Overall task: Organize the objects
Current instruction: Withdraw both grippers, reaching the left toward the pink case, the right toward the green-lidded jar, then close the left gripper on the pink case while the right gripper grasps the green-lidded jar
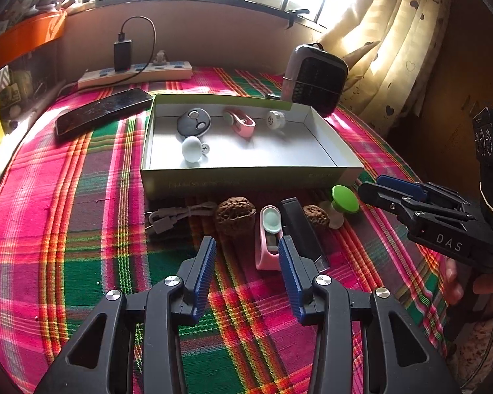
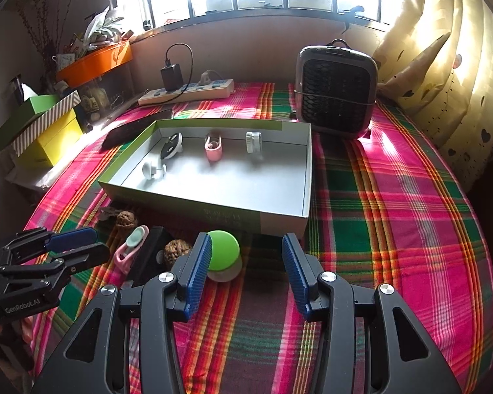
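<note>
Left wrist view: the left tool point(image 1: 246, 262) hangs spread and empty over the plaid bench point(image 1: 82, 229), lined up on the pink clip point(image 1: 268, 239) lying beside the black stick point(image 1: 300, 229), with two walnuts point(image 1: 236, 215) nearby. The box point(image 1: 246, 177) already holds four bits.

Right wrist view: the right tool point(image 2: 246, 272) is spread too, its left pad just beside the green knob point(image 2: 223, 251). Looks like mid-sorting; next is probably closing on something and lifting it over the box wall.
</note>
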### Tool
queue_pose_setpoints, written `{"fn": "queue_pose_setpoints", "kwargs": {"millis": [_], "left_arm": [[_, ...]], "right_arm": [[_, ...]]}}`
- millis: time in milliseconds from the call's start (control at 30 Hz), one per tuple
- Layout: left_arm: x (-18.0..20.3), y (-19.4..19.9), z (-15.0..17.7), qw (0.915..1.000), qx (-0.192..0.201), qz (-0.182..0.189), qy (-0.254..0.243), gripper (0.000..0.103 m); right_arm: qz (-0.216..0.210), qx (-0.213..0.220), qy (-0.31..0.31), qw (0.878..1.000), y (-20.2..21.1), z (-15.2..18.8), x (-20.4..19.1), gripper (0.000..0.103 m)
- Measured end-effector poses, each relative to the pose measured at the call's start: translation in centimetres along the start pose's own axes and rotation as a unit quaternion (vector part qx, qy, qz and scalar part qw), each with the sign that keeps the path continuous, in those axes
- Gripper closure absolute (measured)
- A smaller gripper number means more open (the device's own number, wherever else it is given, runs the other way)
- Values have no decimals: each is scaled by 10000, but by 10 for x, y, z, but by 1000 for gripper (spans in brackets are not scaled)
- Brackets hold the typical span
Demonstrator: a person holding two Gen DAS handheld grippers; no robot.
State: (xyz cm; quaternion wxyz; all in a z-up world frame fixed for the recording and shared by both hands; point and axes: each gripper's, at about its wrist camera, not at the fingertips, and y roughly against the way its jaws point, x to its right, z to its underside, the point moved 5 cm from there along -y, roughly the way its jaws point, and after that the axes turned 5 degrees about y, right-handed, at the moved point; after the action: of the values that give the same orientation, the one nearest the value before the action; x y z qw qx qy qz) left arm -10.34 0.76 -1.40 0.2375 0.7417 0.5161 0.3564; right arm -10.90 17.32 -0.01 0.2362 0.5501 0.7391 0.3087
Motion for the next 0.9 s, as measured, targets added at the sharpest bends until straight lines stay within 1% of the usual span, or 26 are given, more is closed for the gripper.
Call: {"fn": "queue_pose_setpoints", "kwargs": {"millis": [200,300,500,733,900], "left_arm": [[5,-10,4,9998,-135,1,-112,64],[5,-13,4,9998,-177,-10,-120,62],[7,-15,3,9997,-192,-26,-167,61],[12,-20,3,9995,-230,-5,-227,61],[12,-22,3,9993,-250,-62,-254,61]], "right_arm": [[-78,-107,-29,9999,-5,10,2,57],[-114,-115,-13,9999,-6,11,2,52],[-184,-76,50,9998,-5,12,-1,52],[-227,-129,72,9996,-8,15,-3,52],[-249,-144,60,9996,-10,16,-2,52]]}}
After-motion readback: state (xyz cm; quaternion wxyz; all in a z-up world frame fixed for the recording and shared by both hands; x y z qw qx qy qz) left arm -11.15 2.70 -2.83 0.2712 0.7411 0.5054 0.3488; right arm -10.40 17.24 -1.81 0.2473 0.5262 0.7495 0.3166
